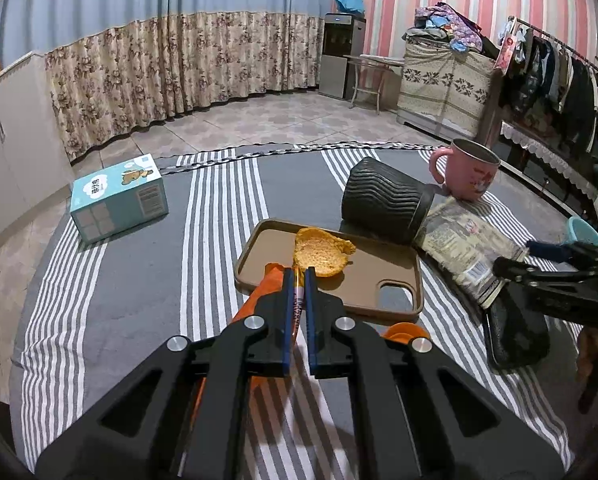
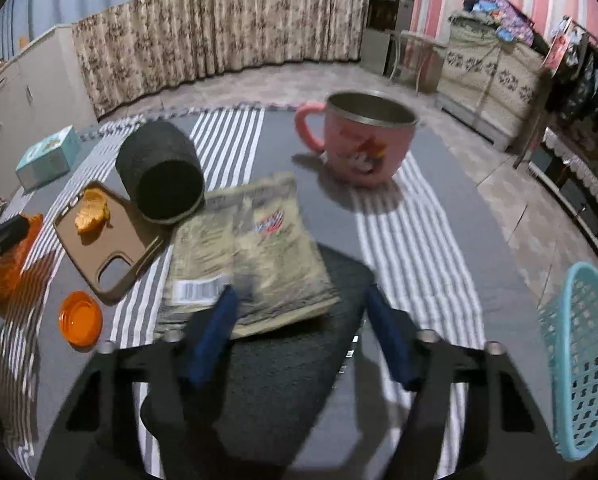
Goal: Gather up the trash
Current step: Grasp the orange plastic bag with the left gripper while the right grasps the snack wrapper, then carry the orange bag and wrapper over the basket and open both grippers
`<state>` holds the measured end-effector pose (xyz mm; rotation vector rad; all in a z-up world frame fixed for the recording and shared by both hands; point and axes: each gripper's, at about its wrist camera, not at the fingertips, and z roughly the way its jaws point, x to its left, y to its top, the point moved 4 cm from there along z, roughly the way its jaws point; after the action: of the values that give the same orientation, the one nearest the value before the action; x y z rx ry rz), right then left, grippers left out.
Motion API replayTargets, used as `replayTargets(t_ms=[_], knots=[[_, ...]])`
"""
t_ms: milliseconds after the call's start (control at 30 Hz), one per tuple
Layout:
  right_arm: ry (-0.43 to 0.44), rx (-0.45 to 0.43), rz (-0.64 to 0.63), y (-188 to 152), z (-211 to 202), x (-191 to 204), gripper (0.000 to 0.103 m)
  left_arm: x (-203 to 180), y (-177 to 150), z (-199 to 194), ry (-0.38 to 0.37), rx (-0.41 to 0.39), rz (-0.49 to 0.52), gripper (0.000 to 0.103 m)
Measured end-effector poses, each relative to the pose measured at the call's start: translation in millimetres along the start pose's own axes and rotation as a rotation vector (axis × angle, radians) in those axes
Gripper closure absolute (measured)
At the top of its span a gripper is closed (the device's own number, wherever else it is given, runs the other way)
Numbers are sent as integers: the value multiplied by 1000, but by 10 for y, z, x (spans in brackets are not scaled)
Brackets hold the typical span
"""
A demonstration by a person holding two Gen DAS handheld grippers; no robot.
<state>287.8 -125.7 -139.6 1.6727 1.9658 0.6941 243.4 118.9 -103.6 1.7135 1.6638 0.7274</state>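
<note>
My left gripper (image 1: 299,276) is shut on an orange snack wrapper (image 1: 265,294) and holds it just in front of a brown phone case (image 1: 363,272). A piece of orange peel (image 1: 321,250) lies in the case. My right gripper (image 2: 299,300) is open, its fingers either side of the near end of a crumpled olive snack bag (image 2: 251,256) that lies partly on a black pad (image 2: 283,368). The bag also shows in the left wrist view (image 1: 465,246). An orange cap (image 2: 80,318) lies on the cloth at the left.
A black ribbed cup (image 1: 385,200) lies on its side behind the case. A pink mug (image 1: 473,172) stands at the back right. A teal basket (image 2: 583,360) is at the right edge. A teal box (image 1: 117,200) lies at the left of the striped cloth (image 1: 139,300).
</note>
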Motion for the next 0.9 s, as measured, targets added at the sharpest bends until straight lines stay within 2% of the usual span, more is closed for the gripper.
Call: replayTargets(t_ms=[33,67,100,133,233,433,633,900], knots=[[4,-8,2,1,-7,0,56,-3,5,2,1,0,2,99],[3,-14,-8,-6,-32,15,57,-4,3,-5,2,-2,3,100],[7,-20,-14,-14,-46,12,72,-25,8,-20,1,-4,5,100],[13,-26,-17,3,-67,2,93,-42,23,-30,-1,-7,8,100],[49,-51,14,-6,-188,-141,98,-137,78,-81,-8,-20,19,100],[74,-111,61,12,-439,-484,100,-405,251,-242,-28,-56,51,100],[39,-197,105,26,-853,-1002,102,-761,478,-472,-61,-102,96,100],[-64,-272,202,-162,-1394,-1990,102,-1459,770,-664,-133,-160,148,100]])
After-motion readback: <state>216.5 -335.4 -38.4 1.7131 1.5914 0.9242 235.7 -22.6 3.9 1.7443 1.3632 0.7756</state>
